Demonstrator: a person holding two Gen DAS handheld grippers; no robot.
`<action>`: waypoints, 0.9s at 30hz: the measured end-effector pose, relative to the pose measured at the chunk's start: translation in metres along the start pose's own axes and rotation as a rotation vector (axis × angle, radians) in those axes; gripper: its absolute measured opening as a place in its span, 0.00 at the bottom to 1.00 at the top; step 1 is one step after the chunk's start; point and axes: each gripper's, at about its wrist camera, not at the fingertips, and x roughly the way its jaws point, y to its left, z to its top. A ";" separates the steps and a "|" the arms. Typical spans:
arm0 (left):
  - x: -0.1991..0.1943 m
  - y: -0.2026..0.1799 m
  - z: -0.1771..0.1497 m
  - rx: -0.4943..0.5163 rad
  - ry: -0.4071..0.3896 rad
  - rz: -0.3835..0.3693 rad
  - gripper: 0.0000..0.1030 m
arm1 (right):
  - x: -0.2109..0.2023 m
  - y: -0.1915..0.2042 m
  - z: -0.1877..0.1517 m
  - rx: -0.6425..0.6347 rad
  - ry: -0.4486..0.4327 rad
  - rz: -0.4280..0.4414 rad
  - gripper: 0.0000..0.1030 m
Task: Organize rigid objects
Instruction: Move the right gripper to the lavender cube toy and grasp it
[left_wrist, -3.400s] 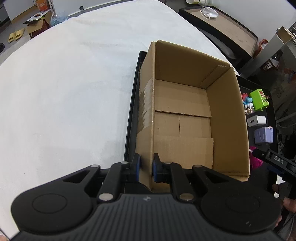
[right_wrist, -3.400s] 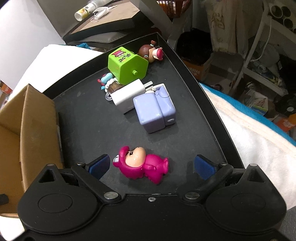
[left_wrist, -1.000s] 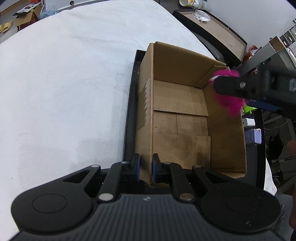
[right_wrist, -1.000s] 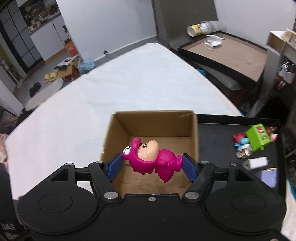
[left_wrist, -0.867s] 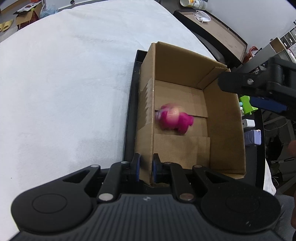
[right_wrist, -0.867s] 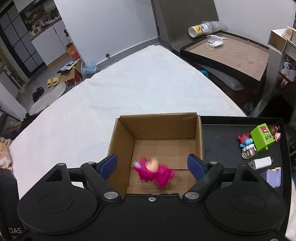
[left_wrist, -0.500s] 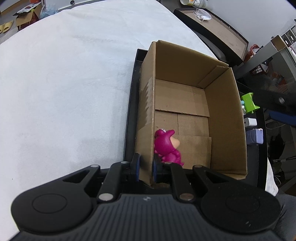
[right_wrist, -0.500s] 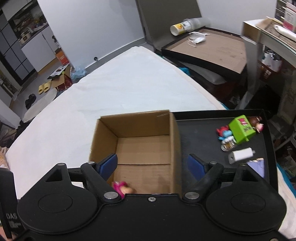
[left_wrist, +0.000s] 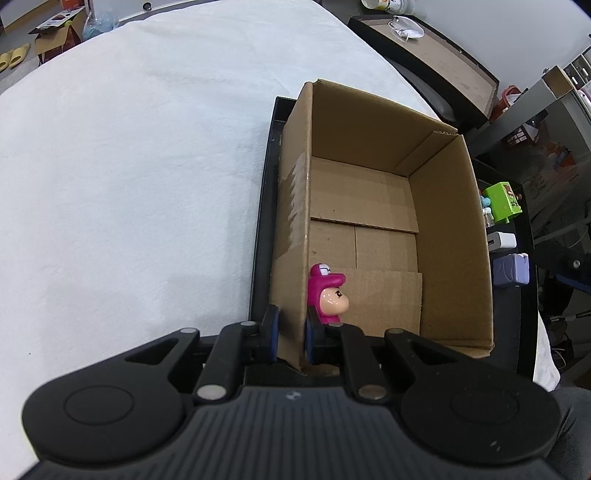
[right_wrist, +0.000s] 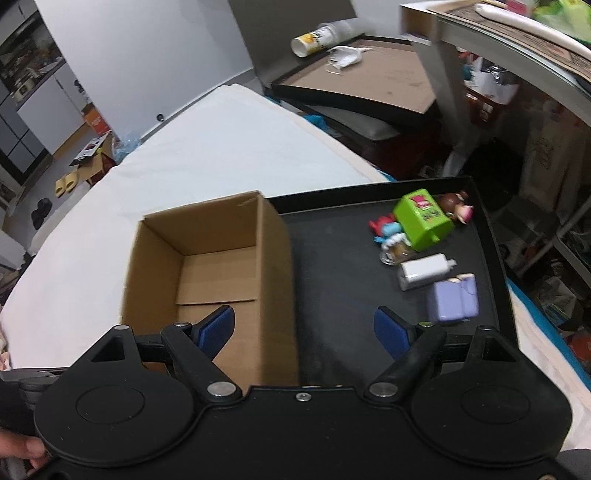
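Cardboard box (left_wrist: 369, 206) open-topped, long axis running away from the left wrist camera; sits on the left part of a black tray (right_wrist: 332, 258), its left wall along the tray's left edge. Tray lies on a white bed (left_wrist: 129, 166), at its right edge.

Left gripper (left_wrist: 290, 334): fingers closed tight on the box's left wall near the near-left corner, one blue pad outside, one inside.

Right gripper (right_wrist: 304, 328): fingers spread wide, holding nothing, hovering above the box's right wall and the bare middle of the tray.

Purple block toy (right_wrist: 452, 299) near the tray's right edge, closest to the right gripper. Green cube toy (right_wrist: 421, 218) toward the far-right corner, tilted, a stub pointing to the near right. White charger (right_wrist: 424, 271) between those two, long axis across the tray, prongs toward the right edge.

Pink figurine (left_wrist: 327, 293) inside the box, in the near-left corner against the left wall, just beside the inner left finger; face points toward the box's right wall, body hidden behind the gripper.

Small figurines: brown-haired one (right_wrist: 456, 208) beside the green cube at the far-right corner; red-and-blue one (right_wrist: 384, 227) on the cube's left side.
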 end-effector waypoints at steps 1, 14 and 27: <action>0.000 -0.001 0.000 0.000 0.001 -0.001 0.13 | -0.001 -0.004 -0.001 0.005 0.001 -0.003 0.80; -0.001 -0.001 -0.003 0.003 0.004 0.022 0.14 | 0.000 -0.039 -0.008 0.054 0.000 -0.019 0.80; -0.002 -0.005 -0.004 -0.009 -0.020 0.054 0.13 | 0.017 -0.069 -0.006 0.112 0.006 -0.031 0.79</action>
